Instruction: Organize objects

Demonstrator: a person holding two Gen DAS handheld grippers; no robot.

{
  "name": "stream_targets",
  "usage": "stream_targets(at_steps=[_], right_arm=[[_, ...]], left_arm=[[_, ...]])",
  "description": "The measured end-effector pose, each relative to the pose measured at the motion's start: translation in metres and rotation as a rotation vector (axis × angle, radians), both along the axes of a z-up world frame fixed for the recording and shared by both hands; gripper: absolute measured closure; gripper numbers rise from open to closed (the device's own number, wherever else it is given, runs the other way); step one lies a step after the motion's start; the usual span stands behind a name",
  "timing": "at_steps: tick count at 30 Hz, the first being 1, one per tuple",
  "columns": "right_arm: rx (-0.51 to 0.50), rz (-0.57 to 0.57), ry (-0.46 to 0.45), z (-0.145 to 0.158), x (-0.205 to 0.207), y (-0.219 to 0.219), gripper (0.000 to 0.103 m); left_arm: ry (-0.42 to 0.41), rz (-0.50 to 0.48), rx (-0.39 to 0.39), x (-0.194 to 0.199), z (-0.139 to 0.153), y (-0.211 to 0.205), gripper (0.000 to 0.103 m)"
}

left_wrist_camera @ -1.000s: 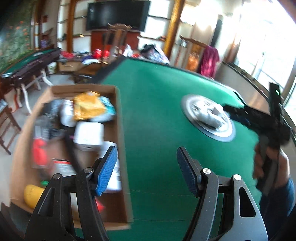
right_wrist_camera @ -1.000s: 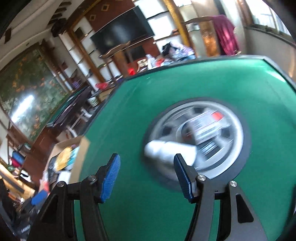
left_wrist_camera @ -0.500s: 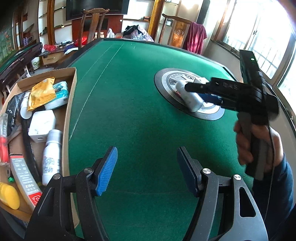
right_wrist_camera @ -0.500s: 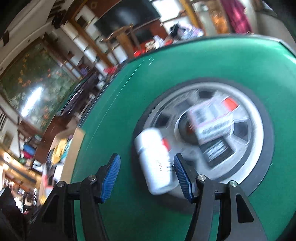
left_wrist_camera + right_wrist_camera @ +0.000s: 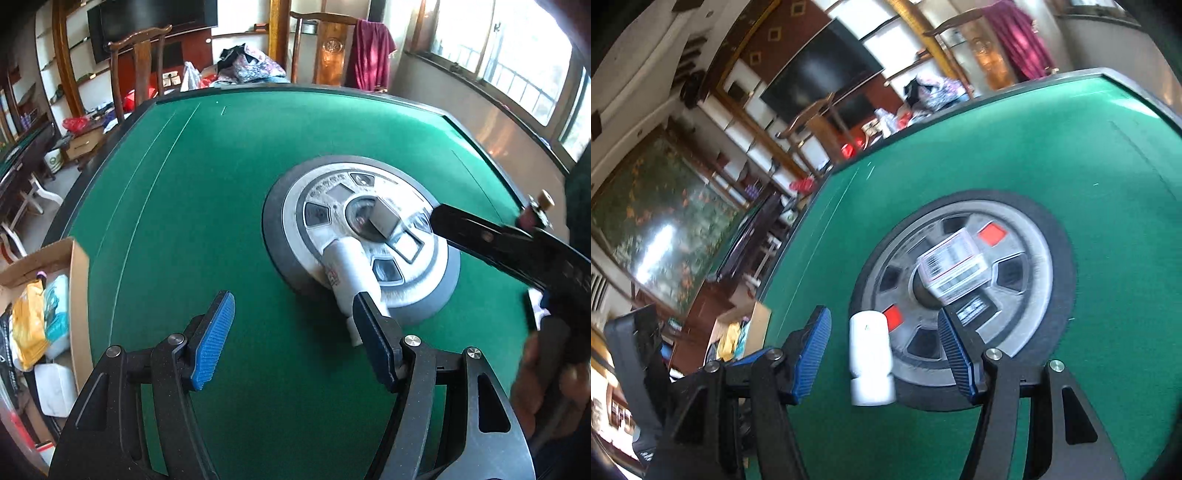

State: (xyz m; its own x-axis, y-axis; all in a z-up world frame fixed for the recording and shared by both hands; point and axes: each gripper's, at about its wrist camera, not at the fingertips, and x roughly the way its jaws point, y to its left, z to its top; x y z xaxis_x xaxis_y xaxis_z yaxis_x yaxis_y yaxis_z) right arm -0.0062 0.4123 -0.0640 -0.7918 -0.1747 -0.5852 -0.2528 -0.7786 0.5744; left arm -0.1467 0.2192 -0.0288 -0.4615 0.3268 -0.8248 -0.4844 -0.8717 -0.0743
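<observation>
We see a big table (image 5: 229, 155) covered in soft green felt with a dark rim around it. In the middle sits one round silver disc (image 5: 306, 236) with a dark grey ring around it and dark windows set in its top. Two of these show red in the right wrist view. There is writing on the disc, but it is too small for us to read.

Two things lie on the disc. One is a smooth white plastic bottle (image 5: 347, 273), round like a tube, lying on its side. It pokes over the near edge of the disc onto the felt. It has a small red mark on its label that we cannot read. The other is a little box (image 5: 955, 267) with white sides, stripes and red edges, sitting on the middle of the disc. Its print is blurry.

Our left gripper (image 5: 295, 339) has two black fingers with bumpy blue pads (image 5: 214, 339). They stand about half open and hold nothing. The bottle's end is just behind the right pad.

Our right gripper (image 5: 886, 350) looks the same. Its fingers are about half open too, with the white bottle between them. The pads do not press on it.

At the left edge of the table stands one brown cardboard box (image 5: 79, 291). Inside we see a yellow crinkly bag (image 5: 27, 332) and a white block (image 5: 55, 387).
</observation>
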Motion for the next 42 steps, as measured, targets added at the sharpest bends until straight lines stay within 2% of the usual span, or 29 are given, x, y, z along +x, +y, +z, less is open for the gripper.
stream_targets(at_steps=[4, 7, 13, 14, 15, 16, 17, 18, 21, 25, 29, 32, 36, 38, 40, 41, 42], right_arm=[[-0.042, -0.038, -0.021, -0.008, 0.001, 0.019, 0.041], [-0.064, -0.060, -0.025, -0.010, 0.006, 0.026, 0.041], [-0.066, -0.113, -0.027, -0.010, 0.011, 0.035, 0.041], [-0.069, -0.121, -0.028, -0.011, 0.011, 0.037, 0.041], [-0.072, -0.127, -0.032, -0.012, 0.012, 0.038, 0.041], [-0.071, -0.130, -0.036, -0.013, 0.013, 0.039, 0.041], [-0.064, -0.136, -0.044, -0.014, 0.013, 0.039, 0.041], [-0.054, -0.142, -0.051, -0.013, 0.013, 0.039, 0.041], [0.019, -0.145, -0.067, -0.010, 0.010, 0.036, 0.041], [0.204, -0.077, -0.058, -0.005, -0.005, 0.018, 0.038], [0.345, -0.006, -0.093, -0.012, -0.024, -0.001, 0.037], [0.416, 0.000, -0.127, -0.017, -0.035, -0.010, 0.037], [0.446, 0.006, -0.152, -0.026, -0.051, -0.008, 0.037], [0.427, 0.029, -0.172, -0.031, -0.059, -0.008, 0.037], [0.424, 0.039, -0.159, -0.029, -0.059, -0.011, 0.044], [0.429, 0.035, -0.158, -0.029, -0.057, -0.013, 0.055], [0.429, 0.028, -0.159, -0.029, -0.057, -0.014, 0.055]], left_arm=[[-0.116, 0.016, 0.069, -0.015, -0.012, 0.006, 0.036], [-0.104, -0.006, 0.008, -0.017, -0.020, 0.029, 0.035], [-0.093, -0.044, -0.034, -0.018, -0.027, 0.052, 0.035], [-0.079, -0.034, -0.037, -0.017, -0.028, 0.051, 0.039], [-0.073, -0.025, -0.036, -0.018, -0.030, 0.049, 0.055], [-0.083, -0.020, -0.015, -0.018, -0.032, 0.045, 0.065], [-0.096, -0.011, -0.006, -0.018, -0.035, 0.041, 0.069], [-0.093, 0.001, -0.008, -0.017, -0.036, 0.034, 0.069], [-0.056, 0.022, -0.011, -0.006, -0.039, 0.017, 0.069], [0.006, 0.058, -0.001, 0.005, -0.045, -0.010, 0.069], [0.035, 0.063, -0.006, 0.004, -0.048, -0.014, 0.069], [0.071, 0.059, -0.029, 0.004, -0.050, -0.010, 0.069], [0.077, 0.059, -0.026, 0.000, -0.052, -0.009, 0.069], [0.082, 0.063, -0.025, -0.001, -0.052, -0.007, 0.069], [0.089, 0.065, -0.028, -0.001, -0.053, -0.007, 0.069], [0.088, 0.067, -0.025, -0.001, -0.053, -0.007, 0.069], [0.085, 0.070, -0.020, -0.002, -0.054, -0.007, 0.069]])
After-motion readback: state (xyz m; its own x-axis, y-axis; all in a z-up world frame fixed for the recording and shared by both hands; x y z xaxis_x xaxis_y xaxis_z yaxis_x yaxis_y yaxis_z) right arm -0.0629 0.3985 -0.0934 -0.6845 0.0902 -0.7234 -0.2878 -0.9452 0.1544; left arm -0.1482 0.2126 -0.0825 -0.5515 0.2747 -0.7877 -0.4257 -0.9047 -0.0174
